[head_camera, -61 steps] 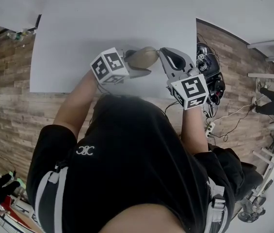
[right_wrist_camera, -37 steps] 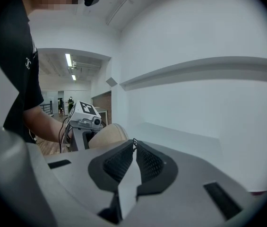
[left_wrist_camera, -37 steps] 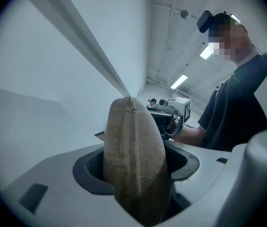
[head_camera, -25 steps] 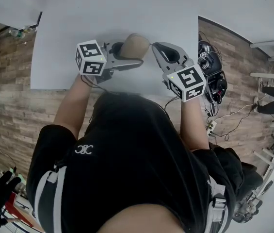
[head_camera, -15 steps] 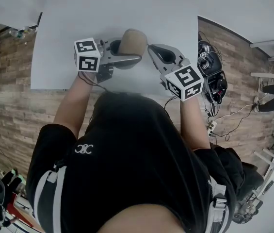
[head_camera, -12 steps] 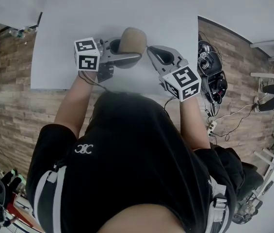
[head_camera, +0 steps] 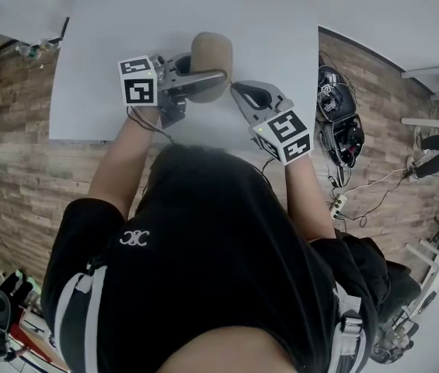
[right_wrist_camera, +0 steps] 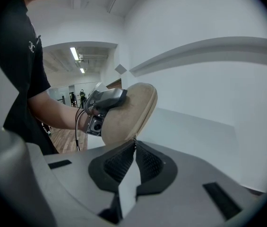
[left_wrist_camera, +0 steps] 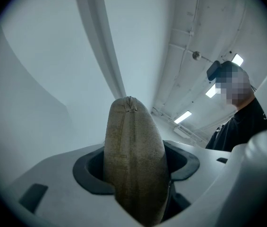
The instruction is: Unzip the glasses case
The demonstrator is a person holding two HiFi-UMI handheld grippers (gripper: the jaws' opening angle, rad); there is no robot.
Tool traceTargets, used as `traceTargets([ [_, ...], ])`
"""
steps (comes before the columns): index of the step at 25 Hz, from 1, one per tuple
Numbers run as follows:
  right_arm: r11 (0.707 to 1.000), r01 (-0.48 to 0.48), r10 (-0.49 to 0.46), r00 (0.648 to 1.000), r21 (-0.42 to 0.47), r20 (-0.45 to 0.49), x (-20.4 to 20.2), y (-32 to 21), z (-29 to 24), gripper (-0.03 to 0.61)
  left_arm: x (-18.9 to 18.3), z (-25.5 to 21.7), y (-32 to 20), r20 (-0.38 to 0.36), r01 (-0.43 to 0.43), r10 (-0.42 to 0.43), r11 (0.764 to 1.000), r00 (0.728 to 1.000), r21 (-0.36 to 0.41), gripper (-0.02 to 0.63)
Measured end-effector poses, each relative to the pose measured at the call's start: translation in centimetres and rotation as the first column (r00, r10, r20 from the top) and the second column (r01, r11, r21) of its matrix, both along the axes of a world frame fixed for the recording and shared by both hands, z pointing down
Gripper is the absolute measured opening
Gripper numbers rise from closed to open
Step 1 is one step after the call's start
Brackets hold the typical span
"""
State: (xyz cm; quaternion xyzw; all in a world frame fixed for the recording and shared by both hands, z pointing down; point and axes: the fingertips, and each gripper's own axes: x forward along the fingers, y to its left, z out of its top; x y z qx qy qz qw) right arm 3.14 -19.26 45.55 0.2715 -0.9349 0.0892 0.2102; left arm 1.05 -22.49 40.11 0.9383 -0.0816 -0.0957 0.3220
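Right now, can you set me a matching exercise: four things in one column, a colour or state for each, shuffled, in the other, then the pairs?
1. left hand-held gripper
2. right hand-held gripper
3. glasses case
4. table

A. white
B. tan
C. shut on the zipper pull
D. clamped across the glasses case

Pairs: 1-D, 2-C, 3-B, 4-A

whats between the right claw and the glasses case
Only the thin zipper pull: the right gripper view shows the right claw shut on it, just below the glasses case. Nothing else lies there.
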Motion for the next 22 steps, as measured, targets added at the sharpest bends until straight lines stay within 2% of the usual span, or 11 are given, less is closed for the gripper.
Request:
traceTargets([
  [8, 1.0, 0.023, -0.023, 0.999, -0.017, -0.024, -0.5, 1.3, 1.2, 0.028, -0.3, -1.2, -1.0, -0.061, 0.07, -0.071, 0.997, 0.996, -0.019, 0.295],
  [13, 0.997, 0.063, -0.064, 0.998, -0.051, -0.019, -1.8, 2.7, 2.1, 0.028, -0.3, -1.9, -0.9, -0.06, 0.094, -0.094, 0.996, 0.994, -0.006, 0.295],
  [19, 0.988, 0.122, -0.118, 0.992, -0.097, 0.052, -4.2, 3.9, 1.8, 0.028, -0.4, -3.3, -1.0, -0.114, 0.098, -0.098, 0.995, 0.989, -0.006, 0.295],
  [22, 0.98, 0.153, -0.139, 0.984, -0.125, 0.116, -5.6, 4.5, 1.3, 0.028, -0.3, -3.8, -0.8, -0.134, 0.096, -0.096, 0.995, 0.986, -0.005, 0.295],
])
